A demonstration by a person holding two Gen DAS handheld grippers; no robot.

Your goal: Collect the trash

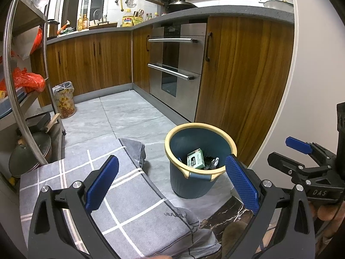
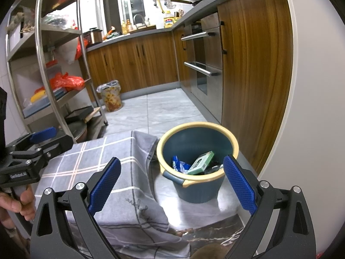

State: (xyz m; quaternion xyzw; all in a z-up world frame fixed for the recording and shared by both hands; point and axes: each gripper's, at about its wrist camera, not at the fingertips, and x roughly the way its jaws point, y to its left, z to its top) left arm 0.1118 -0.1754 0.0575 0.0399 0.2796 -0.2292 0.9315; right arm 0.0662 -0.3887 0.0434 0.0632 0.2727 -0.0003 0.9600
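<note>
A dark blue bin with a yellow rim (image 1: 192, 181) (image 2: 199, 188) stands on the tiled floor beside a cloth-covered surface. Inside it lie a green and white box (image 1: 195, 158) (image 2: 201, 163), a blue wrapper (image 2: 177, 161) and some dark scraps. My left gripper (image 1: 172, 183) is open above the cloth, its fingers wide apart and empty. My right gripper (image 2: 171, 185) is open too, above and in front of the bin, holding nothing. Each gripper also shows at the edge of the other's view.
A grey checked cloth (image 1: 120, 194) (image 2: 103, 168) covers the near surface. Wooden cabinets (image 1: 243, 71) and a steel oven (image 1: 179, 64) line the right. A metal shelf rack (image 2: 54, 64) stands on the left. A second bin with a liner (image 1: 64, 99) sits far back.
</note>
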